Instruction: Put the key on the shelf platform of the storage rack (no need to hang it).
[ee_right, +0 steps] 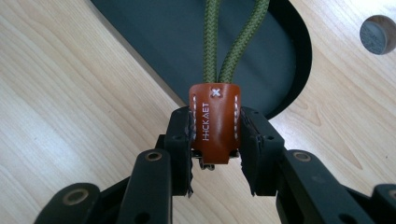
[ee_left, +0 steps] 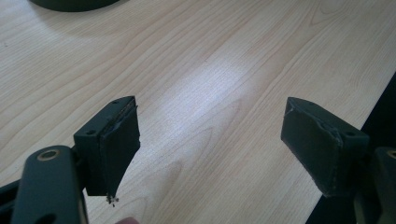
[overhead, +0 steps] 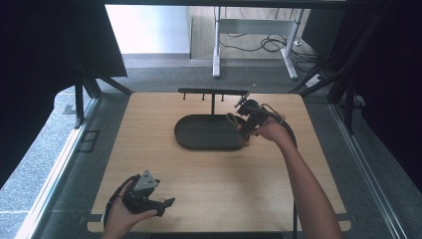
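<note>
A key strap with a brown leather tab (ee_right: 215,123) and a green cord loop (ee_right: 233,46) is clamped between the jaws of my right gripper (ee_right: 215,154). The loop hangs out over the right end of a black oval tray (ee_right: 163,37). From above, my right gripper (overhead: 244,128) hovers at the right end of the tray (overhead: 199,134), with the green loop (overhead: 232,119) over the tray's rim. My left gripper (overhead: 164,204) rests near the front left of the table. Its jaws stand wide apart with nothing between them (ee_left: 210,144).
A black rack with hooks (overhead: 214,91) stands on a post just behind the tray. A small round disc (ee_right: 378,35) lies on the wood beside the tray. The tray's edge (ee_left: 70,3) lies far beyond the left gripper. Light wooden table (overhead: 209,179) with a drop at its edges.
</note>
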